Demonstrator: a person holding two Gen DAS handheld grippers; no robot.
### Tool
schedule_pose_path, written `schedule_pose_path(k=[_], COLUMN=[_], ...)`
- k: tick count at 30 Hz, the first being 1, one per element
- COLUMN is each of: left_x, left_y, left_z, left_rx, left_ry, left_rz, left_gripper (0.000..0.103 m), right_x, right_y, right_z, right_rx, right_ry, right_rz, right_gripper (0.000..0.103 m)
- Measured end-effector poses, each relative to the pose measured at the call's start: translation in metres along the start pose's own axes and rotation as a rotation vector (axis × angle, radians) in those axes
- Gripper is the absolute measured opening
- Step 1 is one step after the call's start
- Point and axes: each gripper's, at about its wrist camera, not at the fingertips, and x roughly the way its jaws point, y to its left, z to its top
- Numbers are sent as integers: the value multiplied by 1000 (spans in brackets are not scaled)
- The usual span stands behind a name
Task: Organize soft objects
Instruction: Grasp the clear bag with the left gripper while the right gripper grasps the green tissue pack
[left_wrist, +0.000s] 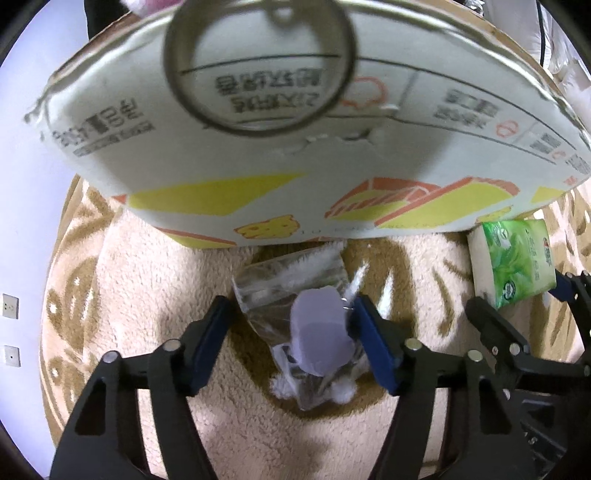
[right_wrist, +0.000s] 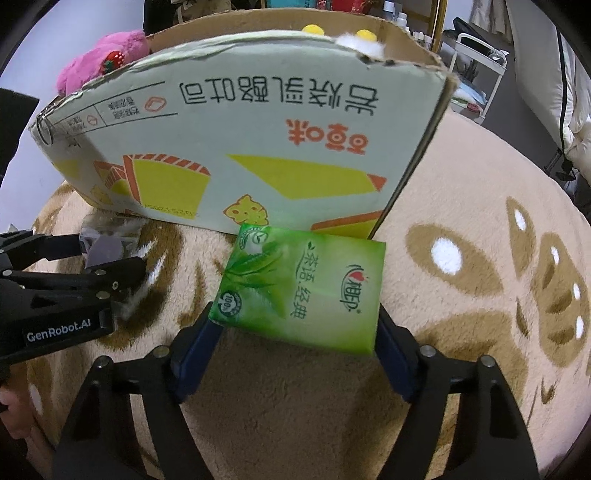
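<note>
A clear bag (left_wrist: 295, 295) of white fuzzy sticks and pompoms, with a lilac foam piece (left_wrist: 321, 332) on it, lies on the rug in front of the printed cardboard box (left_wrist: 258, 166). My left gripper (left_wrist: 293, 321) straddles the bag. Its right pad touches the lilac piece; its left pad stands slightly off the bag. A green tissue pack (right_wrist: 303, 288) leans against the box (right_wrist: 258, 147). My right gripper (right_wrist: 295, 325) has both pads against the near end of that pack. A pink plush (right_wrist: 99, 62) and yellow pompoms (right_wrist: 314, 29) sit inside the box.
A beige plush rug (right_wrist: 461, 295) with brown and white patterns covers the surface. A metal ring (left_wrist: 258, 66) hangs on the box's rim, close to the left camera. The left gripper (right_wrist: 110, 258) is near the pack's left side. Shelving and furniture (right_wrist: 476, 55) stand behind.
</note>
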Motion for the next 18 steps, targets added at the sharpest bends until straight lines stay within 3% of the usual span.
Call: schedule_pose_path(k=[2, 7, 18], left_x=[-2, -9, -22], left_y=[-4, -20, -12], left_z=[-3, -12, -29], left_rx=[15, 53, 31], left_ry=[1, -4, -12], left_rz=[-6, -9, -23], left_gripper=[52, 42, 38], right_x=[-3, -2, -7], right_y=[0, -2, -23], right_z=[0, 1, 3], right_rx=[6, -8, 28], right_ry=[2, 5, -5], right_rz=[3, -9, 39], right_gripper=[83, 82, 80])
